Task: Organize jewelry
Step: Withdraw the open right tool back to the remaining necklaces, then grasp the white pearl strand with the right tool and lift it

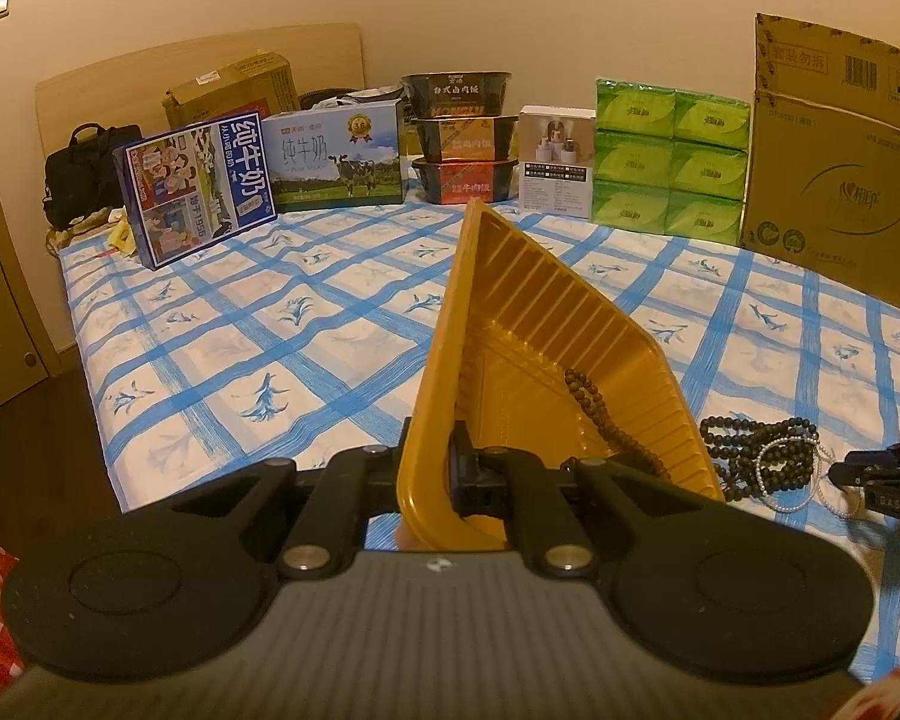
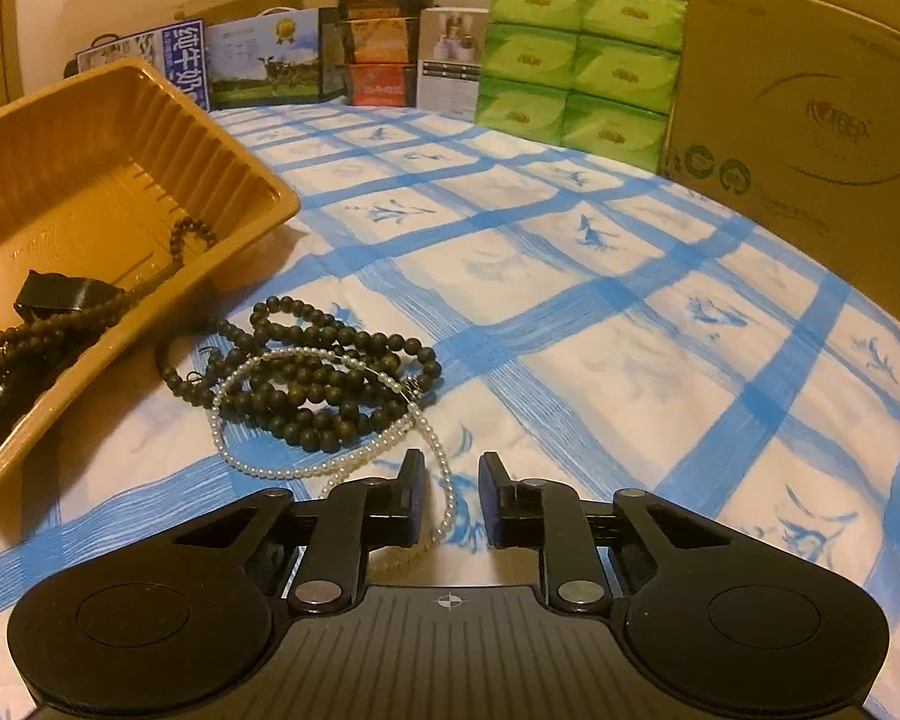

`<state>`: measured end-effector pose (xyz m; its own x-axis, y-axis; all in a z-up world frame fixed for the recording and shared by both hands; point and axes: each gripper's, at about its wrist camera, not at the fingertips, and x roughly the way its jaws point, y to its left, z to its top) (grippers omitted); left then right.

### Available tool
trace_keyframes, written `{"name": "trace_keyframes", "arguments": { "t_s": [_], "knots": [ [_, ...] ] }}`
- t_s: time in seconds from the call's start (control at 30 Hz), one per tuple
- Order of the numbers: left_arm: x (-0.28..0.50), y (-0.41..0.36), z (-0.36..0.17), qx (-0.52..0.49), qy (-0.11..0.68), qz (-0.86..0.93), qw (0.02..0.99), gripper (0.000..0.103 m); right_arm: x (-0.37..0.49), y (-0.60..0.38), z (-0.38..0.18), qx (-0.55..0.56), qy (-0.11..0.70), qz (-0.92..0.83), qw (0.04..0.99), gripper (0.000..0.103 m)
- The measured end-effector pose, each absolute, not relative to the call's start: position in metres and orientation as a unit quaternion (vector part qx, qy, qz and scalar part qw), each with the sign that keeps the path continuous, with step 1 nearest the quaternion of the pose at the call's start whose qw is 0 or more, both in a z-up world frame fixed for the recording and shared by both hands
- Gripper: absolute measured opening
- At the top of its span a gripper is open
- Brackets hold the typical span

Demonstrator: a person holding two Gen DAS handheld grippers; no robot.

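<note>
My left gripper (image 1: 444, 468) is shut on the near wall of a golden plastic tray (image 1: 546, 312), which stands tilted on the checked bedspread. A strand of dark wooden beads (image 1: 594, 414) lies inside it. In the right wrist view the same tray (image 2: 90, 180) sits at the left, with dark beads (image 2: 42, 336) heaped in its near corner. Beside it on the bed lies a tangle of dark bead strands (image 2: 318, 384) with a white pearl necklace (image 2: 282, 472) looped over it. My right gripper (image 2: 450, 498) is low over the bedspread, open, with one pearl strand running between its fingers, untouched by the pads.
Along the back stand milk cartons (image 1: 198, 192), stacked food bowls (image 1: 465, 138), green tissue packs (image 2: 576, 60) and a large cardboard box (image 2: 810, 108) at the right. The bed's left edge drops to a wooden floor (image 1: 30, 450).
</note>
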<state>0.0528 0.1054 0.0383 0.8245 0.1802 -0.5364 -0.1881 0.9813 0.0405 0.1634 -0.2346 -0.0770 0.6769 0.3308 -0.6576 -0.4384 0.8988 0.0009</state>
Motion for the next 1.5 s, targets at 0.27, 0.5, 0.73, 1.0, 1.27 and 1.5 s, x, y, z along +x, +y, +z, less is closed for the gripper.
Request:
{"name": "trace_keyframes", "arguments": {
  "t_s": [0.27, 0.5, 0.73, 1.0, 1.27, 1.5],
  "knots": [
    [0.053, 0.105, 0.038, -0.006, 0.28, 0.097, 0.955, 0.007, 0.161, -0.229, -0.072, -0.099, 0.345, 0.219, 0.907, 0.002],
    [0.052, 0.107, 0.039, -0.005, 0.28, 0.096, 0.955, 0.007, 0.139, -0.238, -0.04, -0.078, 0.309, 0.211, 0.924, 0.002],
    [0.051, 0.11, 0.039, -0.004, 0.279, 0.095, 0.956, 0.007, 0.122, -0.249, 0.011, -0.056, 0.256, 0.206, 0.943, 0.002],
    [0.053, 0.106, 0.04, -0.003, 0.279, 0.095, 0.956, 0.007, 0.113, -0.26, 0.058, -0.05, 0.209, 0.202, 0.955, 0.002],
    [0.053, 0.105, 0.039, -0.003, 0.279, 0.095, 0.956, 0.007, 0.106, -0.262, 0.082, -0.047, 0.189, 0.213, 0.957, 0.002],
    [0.053, 0.106, 0.039, -0.003, 0.279, 0.095, 0.956, 0.007, 0.102, -0.241, 0.101, -0.056, 0.169, 0.254, 0.951, 0.002]
  ]
}}
